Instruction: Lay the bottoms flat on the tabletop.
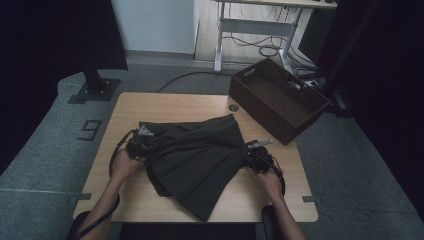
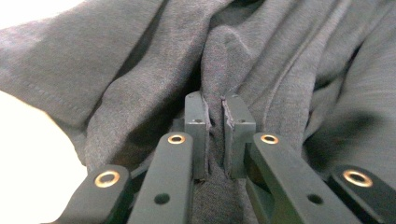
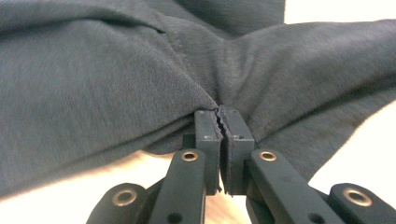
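- Dark grey cloth, a garment [image 1: 195, 160], lies spread over the middle of the wooden table [image 1: 130, 107], and we hold it at both side edges.
- On the left we see the left gripper [image 1: 141, 148] in the left hand [image 1: 124, 165], at the garment's left edge.
- From the left gripper view, our left gripper [image 2: 214, 135] has its jaws drawn close together with a fold of the garment [image 2: 280, 60] pinched between the pads; the cloth bunches into ridges just beyond them.
- Between the two grippers the garment sags in long creases, with one corner running down toward the near edge of the table.
- On the right, the right gripper [image 1: 254, 151] sits at the garment's right edge, with the right hand [image 1: 270, 180] behind it.
- From the right gripper view, our right gripper [image 3: 223, 140] is clamped narrow on a gathered edge of the garment [image 3: 93, 79], and the cloth fans out from the pads.
- Farther right, a dark woven basket [image 1: 260, 107] rests at the table's far right corner, apart from the garment.
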Action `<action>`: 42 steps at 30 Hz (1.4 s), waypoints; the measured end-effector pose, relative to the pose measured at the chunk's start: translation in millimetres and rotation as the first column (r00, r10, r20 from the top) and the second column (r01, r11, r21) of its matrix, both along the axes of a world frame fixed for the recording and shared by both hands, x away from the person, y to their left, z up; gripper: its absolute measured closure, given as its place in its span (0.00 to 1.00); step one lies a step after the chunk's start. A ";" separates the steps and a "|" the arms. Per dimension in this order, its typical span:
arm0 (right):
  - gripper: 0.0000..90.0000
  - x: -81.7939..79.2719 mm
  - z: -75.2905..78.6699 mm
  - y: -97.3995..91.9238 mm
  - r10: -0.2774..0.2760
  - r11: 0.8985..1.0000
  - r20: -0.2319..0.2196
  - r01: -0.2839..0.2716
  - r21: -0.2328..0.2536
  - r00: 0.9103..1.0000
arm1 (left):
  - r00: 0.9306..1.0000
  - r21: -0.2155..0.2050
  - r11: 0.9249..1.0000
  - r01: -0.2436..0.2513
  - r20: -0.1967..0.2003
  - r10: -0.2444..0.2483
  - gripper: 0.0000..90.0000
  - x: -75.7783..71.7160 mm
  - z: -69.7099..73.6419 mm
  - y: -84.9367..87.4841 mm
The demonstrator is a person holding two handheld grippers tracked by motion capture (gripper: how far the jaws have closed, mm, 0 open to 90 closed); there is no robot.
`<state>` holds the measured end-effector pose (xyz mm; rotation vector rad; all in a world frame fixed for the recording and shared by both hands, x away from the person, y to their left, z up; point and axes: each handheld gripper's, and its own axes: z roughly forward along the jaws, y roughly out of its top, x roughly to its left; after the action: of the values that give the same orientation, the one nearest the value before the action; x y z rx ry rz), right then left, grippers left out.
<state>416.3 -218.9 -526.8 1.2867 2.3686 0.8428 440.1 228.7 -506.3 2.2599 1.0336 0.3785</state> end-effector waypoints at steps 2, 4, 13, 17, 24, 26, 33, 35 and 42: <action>0.97 2.5 0.2 -4.2 -0.015 1.000 0.001 0.016 -0.007 1.000 | 1.000 -0.003 1.000 0.014 -0.002 -0.014 0.92 -8.1 -0.8 -1.4; 0.97 5.3 0.4 -7.1 -0.026 1.000 0.006 0.026 -0.015 1.000 | 1.000 -0.010 1.000 0.030 -0.005 -0.030 0.92 -18.0 -0.7 -3.4; 0.50 5.1 9.3 -21.1 -0.083 0.994 -0.015 0.084 0.076 0.996 | 0.990 -0.085 0.996 0.025 0.137 -0.013 0.48 -28.4 35.7 -2.1; 0.30 -6.9 14.4 -19.5 -0.082 0.985 -0.009 0.083 0.152 0.997 | 0.986 -0.095 0.995 0.014 0.164 0.002 0.32 -5.1 47.4 -9.8; 0.20 -26.4 5.4 8.4 -0.045 0.991 0.000 0.045 0.126 0.999 | 0.995 0.050 0.998 -0.034 0.095 0.029 0.28 34.9 11.5 -25.1; 0.20 -28.8 -0.1 15.0 -0.042 0.994 0.002 0.042 0.102 0.999 | 0.998 0.092 0.995 -0.036 0.060 0.031 0.28 39.8 -2.2 -26.3; 0.25 -31.1 -12.6 26.9 -0.040 0.999 0.017 0.040 -0.018 0.999 | 0.996 0.145 0.987 -0.069 0.068 0.060 0.35 35.2 -21.7 -22.3; 0.29 -31.1 -11.6 26.4 -0.041 0.999 0.025 0.042 -0.029 0.999 | 0.994 0.155 0.984 -0.085 0.074 0.074 0.35 31.8 -21.7 -19.6; 0.34 -25.0 -11.5 13.6 -0.069 0.998 0.012 0.069 -0.007 0.998 | 0.990 0.182 0.976 -0.123 0.093 0.108 0.37 14.3 -21.2 -8.5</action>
<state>391.3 -205.3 -538.3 1.3488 2.3019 0.8179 454.3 220.2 -527.5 2.3320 1.1303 0.6377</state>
